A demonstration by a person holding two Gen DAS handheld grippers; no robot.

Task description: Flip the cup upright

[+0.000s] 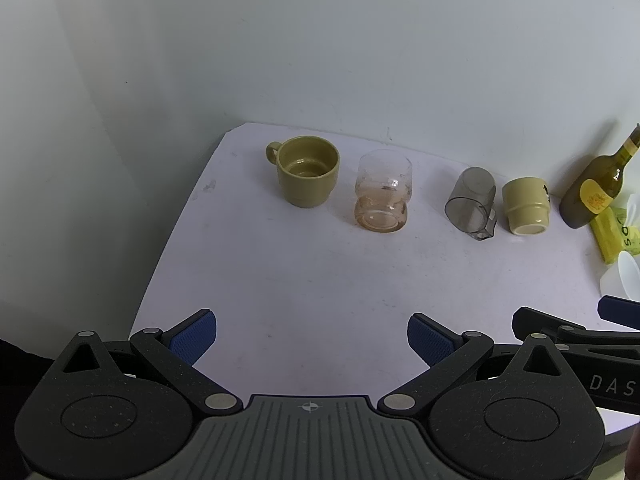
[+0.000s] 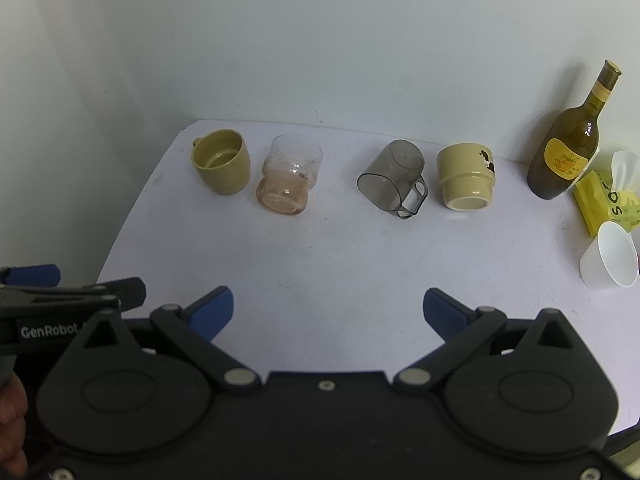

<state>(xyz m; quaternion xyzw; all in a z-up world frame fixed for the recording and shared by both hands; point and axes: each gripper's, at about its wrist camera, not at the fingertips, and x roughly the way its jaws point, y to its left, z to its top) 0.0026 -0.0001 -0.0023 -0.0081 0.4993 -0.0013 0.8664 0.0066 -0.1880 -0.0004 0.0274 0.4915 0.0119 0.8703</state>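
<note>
- The left gripper (image 1: 312, 338) had its blue-padded fingers (image 1: 192, 338) spread wide, holding nothing, above the near part of the bench (image 1: 320, 272).
- The right gripper (image 2: 329, 312) likewise had its fingers (image 2: 444, 312) wide apart and empty, over the near bench edge, just beside the left gripper.
- A person's hand (image 2: 12, 424) was partly visible at the lower left of the right wrist view.
- 4 vessels stood in a row toward the back of the bench, well apart from both grippers.
- The olive mug (image 1: 308, 172) stood upright at the left end, mouth up, handle to the left.
- The pink-tinted glass (image 1: 383, 192) stood upright just to the right of the olive mug, not touching it.
- The smoky clear cup (image 2: 394, 178) lay on its side, mouth toward the cameras, handle on the right, near the bench.
- The cream cup (image 2: 466, 176) sat mouth down just beside the smoky clear cup, a dark mark on its wall; contact between the 2 could not be determined.
- A dark bottle (image 2: 568, 152) with a yellow label stood upright by the wall at the right.
- A yellow tissue pack (image 2: 596, 204) and a white paper cup (image 2: 610, 256), tipped on its side, lay at the right edge.
</note>
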